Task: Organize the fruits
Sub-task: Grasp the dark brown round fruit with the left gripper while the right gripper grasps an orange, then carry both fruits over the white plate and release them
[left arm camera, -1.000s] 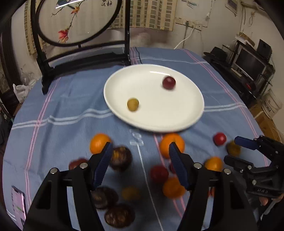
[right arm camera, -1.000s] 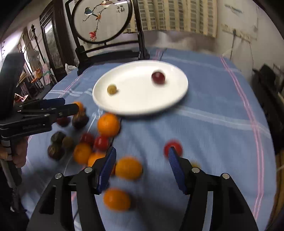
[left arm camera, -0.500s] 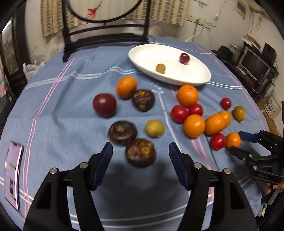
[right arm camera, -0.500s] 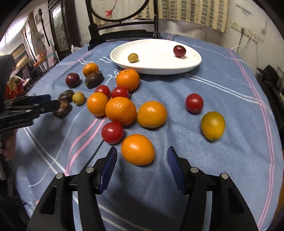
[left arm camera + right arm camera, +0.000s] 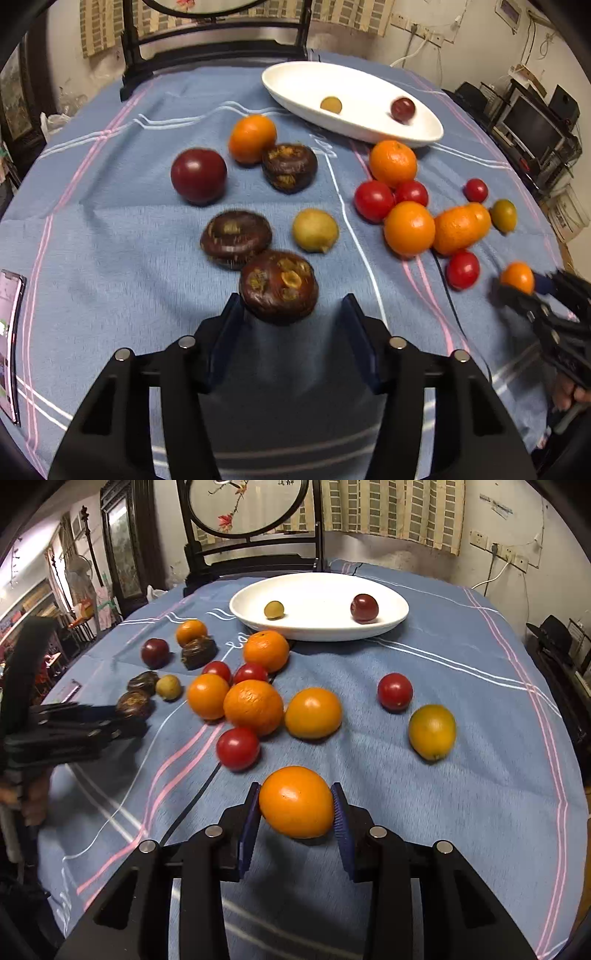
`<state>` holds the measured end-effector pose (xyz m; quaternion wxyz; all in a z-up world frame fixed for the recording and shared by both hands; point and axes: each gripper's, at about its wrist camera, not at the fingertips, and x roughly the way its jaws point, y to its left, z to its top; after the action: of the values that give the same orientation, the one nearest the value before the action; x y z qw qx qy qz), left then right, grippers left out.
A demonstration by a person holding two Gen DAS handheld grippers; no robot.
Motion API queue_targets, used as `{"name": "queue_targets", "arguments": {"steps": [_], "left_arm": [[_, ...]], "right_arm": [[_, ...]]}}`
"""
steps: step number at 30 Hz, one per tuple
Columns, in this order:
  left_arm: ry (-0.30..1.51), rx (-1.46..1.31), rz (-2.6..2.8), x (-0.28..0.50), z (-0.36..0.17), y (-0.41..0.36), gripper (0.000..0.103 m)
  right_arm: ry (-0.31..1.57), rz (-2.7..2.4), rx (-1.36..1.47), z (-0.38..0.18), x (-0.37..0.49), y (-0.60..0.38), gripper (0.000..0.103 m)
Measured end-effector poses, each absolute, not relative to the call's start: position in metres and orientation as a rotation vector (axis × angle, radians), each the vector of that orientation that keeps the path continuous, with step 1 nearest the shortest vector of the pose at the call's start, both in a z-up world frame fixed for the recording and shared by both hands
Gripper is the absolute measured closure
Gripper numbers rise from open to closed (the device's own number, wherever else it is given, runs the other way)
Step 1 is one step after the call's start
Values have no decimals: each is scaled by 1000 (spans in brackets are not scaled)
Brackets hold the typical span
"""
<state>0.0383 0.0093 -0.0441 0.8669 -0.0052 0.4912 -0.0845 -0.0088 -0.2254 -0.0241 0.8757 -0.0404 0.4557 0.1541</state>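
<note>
A dark brown wrinkled fruit [image 5: 279, 286] lies on the blue cloth between the fingers of my left gripper [image 5: 291, 308]. Its jaws are closing: the left pad is at the fruit's side and a gap shows at the right pad. My right gripper [image 5: 295, 806] is closing on an orange [image 5: 297, 801], with both blue pads against its sides. The white plate [image 5: 321, 627] at the back holds a small yellow-green fruit [image 5: 274, 610] and a dark red one [image 5: 364, 608]. Several oranges and red tomatoes [image 5: 238, 748] lie loose between plate and grippers.
A phone [image 5: 7, 332] lies at the cloth's left edge. A dark chair with a round embroidered panel [image 5: 247, 506] stands behind the table. Shelves with electronics [image 5: 535, 125] stand off the right side. The cloth right of the yellowish fruit [image 5: 432, 733] is bare.
Both grippers came forward and down over the loose fruit. The right jaws narrowed onto the orange, and the left jaws narrowed around the dark brown fruit.
</note>
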Motion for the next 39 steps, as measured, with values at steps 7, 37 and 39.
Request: {"name": "queue_targets", "arguments": {"steps": [7,37,39], "left_arm": [[1005,47,-155,38,-43,3,63],[975,72,-166,231,-8,-64,62],[984,62,-173,237,-13,-63,62]], "right_arm": [[921,354,-70,-15,-20,-229,65],[879,277,-178,-2,176,-183,65],[895,276,-174,-9,179,-181,64]]}}
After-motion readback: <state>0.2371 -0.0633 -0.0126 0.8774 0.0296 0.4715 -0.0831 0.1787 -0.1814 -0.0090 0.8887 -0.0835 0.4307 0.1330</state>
